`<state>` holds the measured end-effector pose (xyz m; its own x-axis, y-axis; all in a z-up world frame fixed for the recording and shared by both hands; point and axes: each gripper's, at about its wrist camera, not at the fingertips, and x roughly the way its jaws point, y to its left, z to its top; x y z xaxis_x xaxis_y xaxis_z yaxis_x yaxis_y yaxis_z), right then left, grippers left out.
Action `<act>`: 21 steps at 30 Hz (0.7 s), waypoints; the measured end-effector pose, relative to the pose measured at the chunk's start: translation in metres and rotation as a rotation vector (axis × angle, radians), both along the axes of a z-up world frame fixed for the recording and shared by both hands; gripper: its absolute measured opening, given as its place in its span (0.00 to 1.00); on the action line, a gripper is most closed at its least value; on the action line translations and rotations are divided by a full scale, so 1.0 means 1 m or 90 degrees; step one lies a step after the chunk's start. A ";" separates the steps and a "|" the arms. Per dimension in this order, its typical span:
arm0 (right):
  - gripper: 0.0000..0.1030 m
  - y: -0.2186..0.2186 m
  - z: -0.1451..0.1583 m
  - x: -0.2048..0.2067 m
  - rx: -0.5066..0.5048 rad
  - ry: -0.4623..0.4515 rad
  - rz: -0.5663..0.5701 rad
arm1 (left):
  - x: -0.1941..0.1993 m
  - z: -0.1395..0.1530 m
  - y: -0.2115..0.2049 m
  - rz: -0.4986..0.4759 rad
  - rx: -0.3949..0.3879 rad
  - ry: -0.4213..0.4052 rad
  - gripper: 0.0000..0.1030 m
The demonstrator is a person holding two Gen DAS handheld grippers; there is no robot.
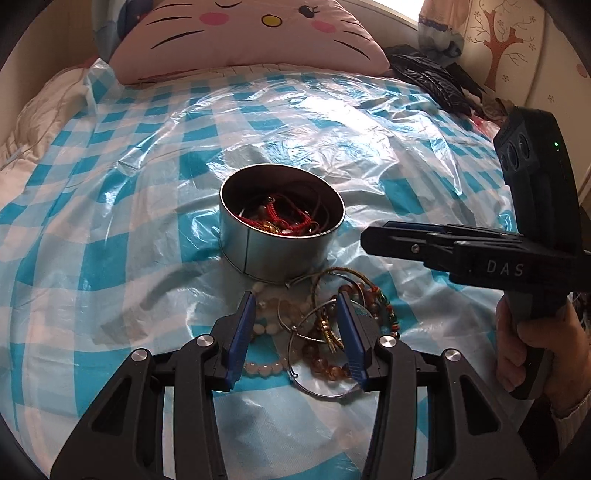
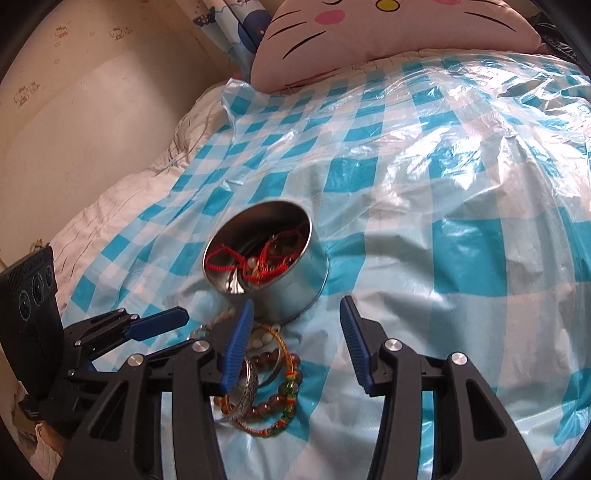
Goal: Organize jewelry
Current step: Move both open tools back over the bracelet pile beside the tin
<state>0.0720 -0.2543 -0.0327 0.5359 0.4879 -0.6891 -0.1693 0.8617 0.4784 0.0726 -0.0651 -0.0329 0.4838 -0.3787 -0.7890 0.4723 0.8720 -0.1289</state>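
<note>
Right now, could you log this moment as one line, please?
left gripper: open over bracelet pile | right gripper: open | tin: partly filled

Blue-white checked sheet [image 1: 147, 155], silver tin [image 1: 275, 254], seemingly red cords [image 1: 291, 221].

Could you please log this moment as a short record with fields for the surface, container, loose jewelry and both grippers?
surface: blue-and-white checked plastic sheet spread over a bed
container: round silver metal tin, lid off, upright, holding red cord bracelets
loose jewelry: pile of beaded bracelets and thin metal bangles on the sheet just in front of the tin
left gripper: open, jaws either side of the pile, nothing gripped
right gripper: open, empty, to the right of the pile
backdrop: pink cat-face pillow at the bed's head
</note>
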 end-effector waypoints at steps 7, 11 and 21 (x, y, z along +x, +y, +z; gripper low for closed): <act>0.39 0.022 -0.013 0.005 -0.003 0.025 0.059 | -0.001 -0.013 0.000 -0.016 -0.016 0.030 0.42; 0.22 0.027 -0.021 0.005 -0.006 0.043 0.075 | 0.001 -0.017 -0.003 -0.018 -0.006 0.039 0.42; 0.06 0.006 -0.012 -0.002 0.031 0.029 0.035 | 0.003 -0.026 0.001 -0.017 -0.008 0.075 0.39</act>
<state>0.0704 -0.2487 -0.0445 0.4756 0.5495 -0.6869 -0.1922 0.8269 0.5285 0.0761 -0.0644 -0.0592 0.3779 -0.4004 -0.8348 0.4770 0.8570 -0.1951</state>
